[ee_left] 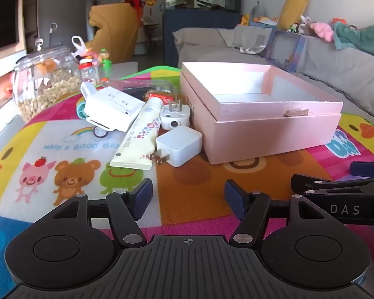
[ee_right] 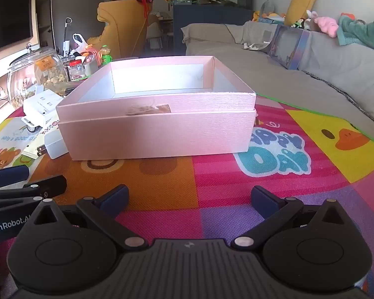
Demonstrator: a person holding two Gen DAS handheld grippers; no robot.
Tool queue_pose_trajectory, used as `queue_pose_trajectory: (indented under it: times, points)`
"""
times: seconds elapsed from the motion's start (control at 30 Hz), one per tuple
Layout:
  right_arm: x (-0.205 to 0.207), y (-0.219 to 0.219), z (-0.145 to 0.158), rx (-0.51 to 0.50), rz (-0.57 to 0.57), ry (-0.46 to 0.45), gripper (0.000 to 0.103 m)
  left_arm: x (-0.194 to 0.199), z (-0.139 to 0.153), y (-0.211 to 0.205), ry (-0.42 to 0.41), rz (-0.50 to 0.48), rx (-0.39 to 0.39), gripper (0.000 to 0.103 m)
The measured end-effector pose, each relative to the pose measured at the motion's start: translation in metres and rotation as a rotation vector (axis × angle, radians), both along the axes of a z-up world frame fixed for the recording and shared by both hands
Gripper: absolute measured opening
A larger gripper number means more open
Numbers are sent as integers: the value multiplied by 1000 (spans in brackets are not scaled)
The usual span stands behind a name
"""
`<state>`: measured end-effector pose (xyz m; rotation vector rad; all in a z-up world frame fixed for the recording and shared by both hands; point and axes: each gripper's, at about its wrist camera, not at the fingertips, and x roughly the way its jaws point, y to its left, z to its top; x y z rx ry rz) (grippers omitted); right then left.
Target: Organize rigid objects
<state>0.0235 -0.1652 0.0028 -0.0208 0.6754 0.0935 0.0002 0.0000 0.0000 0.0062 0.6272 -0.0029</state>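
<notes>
— Hovering side by side? 
— Yes; the left gripper (ee_left: 188,196) and right gripper (ee_right: 189,199) both tilt down over the play mat (ee_right: 162,186), jaws apart, nothing between them.
— And the things to sort?
— A white charger (ee_left: 180,145), a round plug (ee_left: 173,118), a tube (ee_left: 139,134) and a power strip (ee_left: 112,108) lie clustered left of the pink box (ee_right: 159,129), which sits open.
— Anything crowding?
— A glass jar (ee_left: 41,82) behind the cluster.

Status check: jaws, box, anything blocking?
Left gripper and right gripper: jaws open, empty. Pink box open, looks empty. Square charger, round plug, tube lie left of it. Path clear.
</notes>
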Motion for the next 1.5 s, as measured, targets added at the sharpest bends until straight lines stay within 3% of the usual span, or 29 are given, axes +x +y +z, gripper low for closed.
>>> queue_pose_trajectory:
  times: [1.5]
  points:
    - [0, -1, 0, 13, -1, 2, 103, -1, 1, 0, -5, 0, -2, 70]
